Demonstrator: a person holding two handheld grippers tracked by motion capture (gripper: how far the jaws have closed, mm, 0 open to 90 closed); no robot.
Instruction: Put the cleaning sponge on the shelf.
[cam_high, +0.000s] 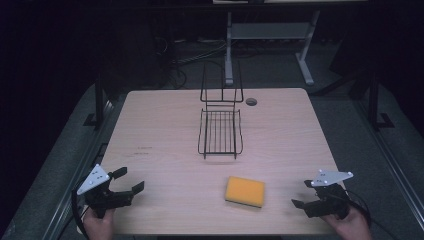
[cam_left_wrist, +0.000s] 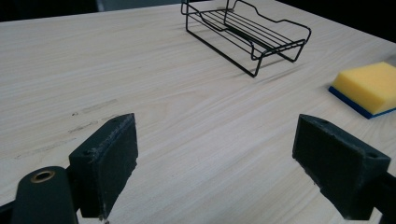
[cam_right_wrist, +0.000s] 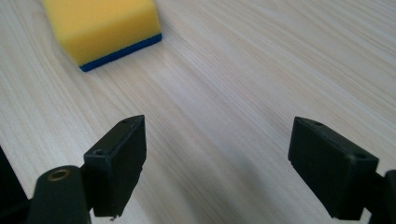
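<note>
Sponge (cam_high: 245, 191) as landmark: yellow foam on blue backing, flat on table (cam_high: 165, 130), near front edge. Wire rack (cam_high: 220, 131) beyond sponge, well apart, empty. My right gripper (cam_high: 301, 194) to right of sponge, jaws spread wide, holding nothing. My left gripper (cam_high: 128, 181) farther off to left of sponge, jaws likewise wide, empty. Risk, as I judge it: shallow approach lets one jaw shove sponge sideways before closing; soft foam may compress, tilt, then snag rack rim at placement.
</note>
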